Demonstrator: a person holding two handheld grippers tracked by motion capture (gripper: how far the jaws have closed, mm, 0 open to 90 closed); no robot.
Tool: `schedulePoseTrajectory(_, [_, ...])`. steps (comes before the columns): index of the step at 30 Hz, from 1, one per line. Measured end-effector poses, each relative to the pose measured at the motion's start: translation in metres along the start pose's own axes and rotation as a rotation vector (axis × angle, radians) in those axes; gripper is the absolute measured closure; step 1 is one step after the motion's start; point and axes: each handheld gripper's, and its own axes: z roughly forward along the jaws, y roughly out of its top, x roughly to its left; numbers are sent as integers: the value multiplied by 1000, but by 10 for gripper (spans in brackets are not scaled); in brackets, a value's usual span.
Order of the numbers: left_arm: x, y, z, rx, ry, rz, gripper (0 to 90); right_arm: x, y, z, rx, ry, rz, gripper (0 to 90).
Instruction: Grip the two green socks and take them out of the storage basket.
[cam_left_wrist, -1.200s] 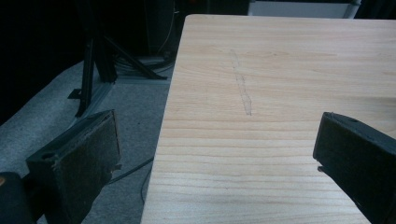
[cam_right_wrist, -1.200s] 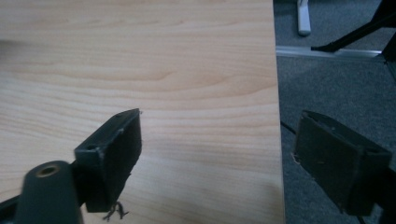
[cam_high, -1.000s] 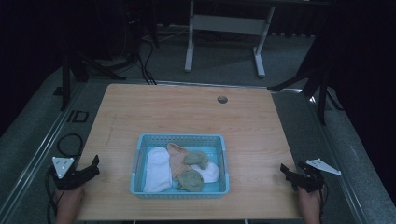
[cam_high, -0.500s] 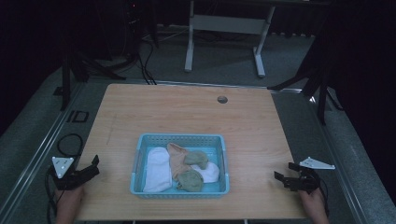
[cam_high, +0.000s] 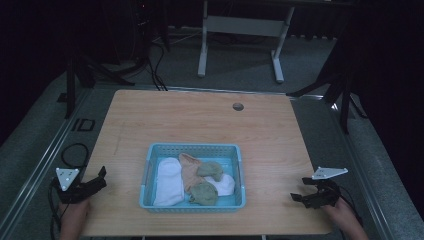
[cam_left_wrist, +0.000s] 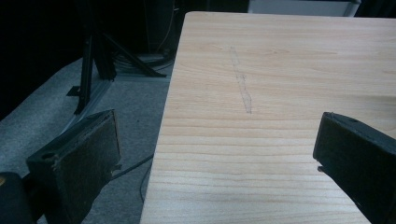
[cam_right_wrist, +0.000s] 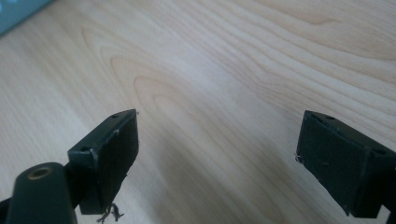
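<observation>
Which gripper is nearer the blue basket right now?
Left. The left gripper sits just off the blue basket's left side; the right gripper is farther from its right side.

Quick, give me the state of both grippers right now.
Left gripper: open, fingers wide apart, holding nothing, at the table's left edge.
Right gripper: open, holding nothing, over bare wood right of the blue basket.

counter (cam_high: 200, 125): pale wood, smooth, matt grain
basket (cam_high: 150, 170): light blue plastic lattice
socks (cam_high: 169, 182): soft cloth
floor (cam_high: 30, 145): grey rough carpet
</observation>
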Motion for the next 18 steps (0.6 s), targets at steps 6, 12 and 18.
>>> schedulePoseTrajectory(6, [0,0,0,0,-1,0,4,1,10,-2,103,22,-45,128])
schedulePoseTrajectory(12, [0,0,0,0,0,0,4,4,17,-1,171,36,-77,129])
schedulePoseTrajectory(18, [0,0,0,1,0,1,4,7,26,-2,246,45,-121,130])
